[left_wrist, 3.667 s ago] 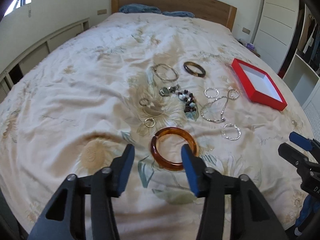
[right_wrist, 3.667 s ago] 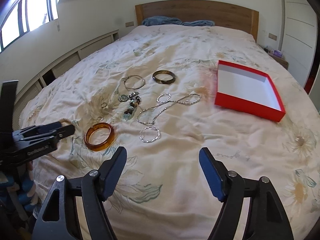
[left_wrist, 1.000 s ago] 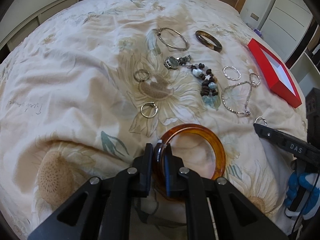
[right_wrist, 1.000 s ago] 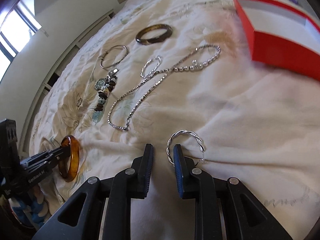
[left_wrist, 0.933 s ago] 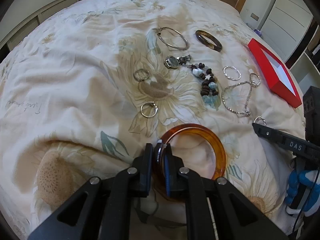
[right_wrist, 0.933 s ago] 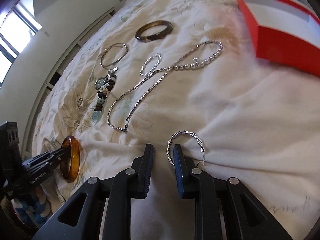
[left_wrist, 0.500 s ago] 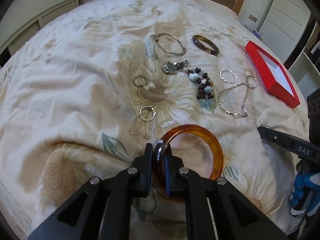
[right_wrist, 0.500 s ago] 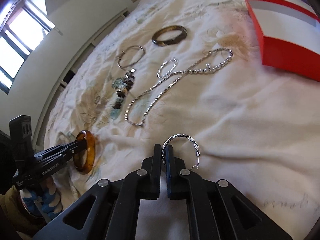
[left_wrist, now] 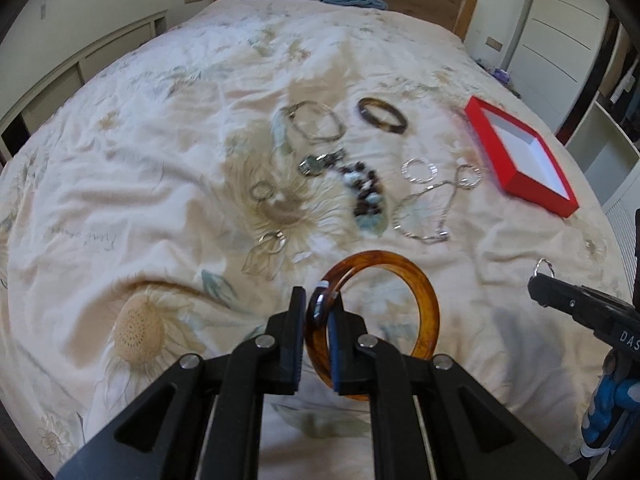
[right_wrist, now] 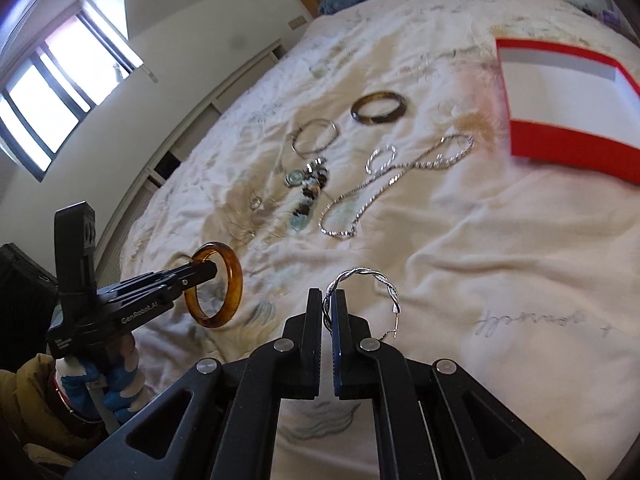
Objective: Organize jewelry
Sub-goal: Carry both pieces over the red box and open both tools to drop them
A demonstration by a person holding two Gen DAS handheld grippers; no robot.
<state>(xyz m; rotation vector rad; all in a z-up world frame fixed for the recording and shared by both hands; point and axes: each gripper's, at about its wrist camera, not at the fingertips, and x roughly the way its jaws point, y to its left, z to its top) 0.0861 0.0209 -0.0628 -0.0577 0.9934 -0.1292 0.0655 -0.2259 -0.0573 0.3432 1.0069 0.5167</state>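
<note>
The left tongs (left_wrist: 316, 328) are squeezed tight on the rim of the amber bangle (left_wrist: 424, 300). The bangle is up off the bed (left_wrist: 120, 184), standing on its edge. The right tongs (right_wrist: 328, 320) are pinched shut on the twisted silver hoop (right_wrist: 384, 280), which is also up in the air above the bed.

The red box (right_wrist: 560, 92) sits open on the bed, with a white inside. Let us say where things are from that box. Both held pieces are well apart from it, on the near side. The silver chain (right_wrist: 380, 188) lies between the box and the held pieces, and its far loop is near the box's side. A small silver ring (right_wrist: 380, 160) touches the chain. The dark bangle (right_wrist: 378, 110) lies farther from the box, with a thin silver bangle (right_wrist: 314, 136) just beside it. A bead bracelet (right_wrist: 308, 192) and a watch face (right_wrist: 294, 178) lie past the chain, away from the box.

A person's hand in a blue and white glove (right_wrist: 112, 384) holds the left tongs.
</note>
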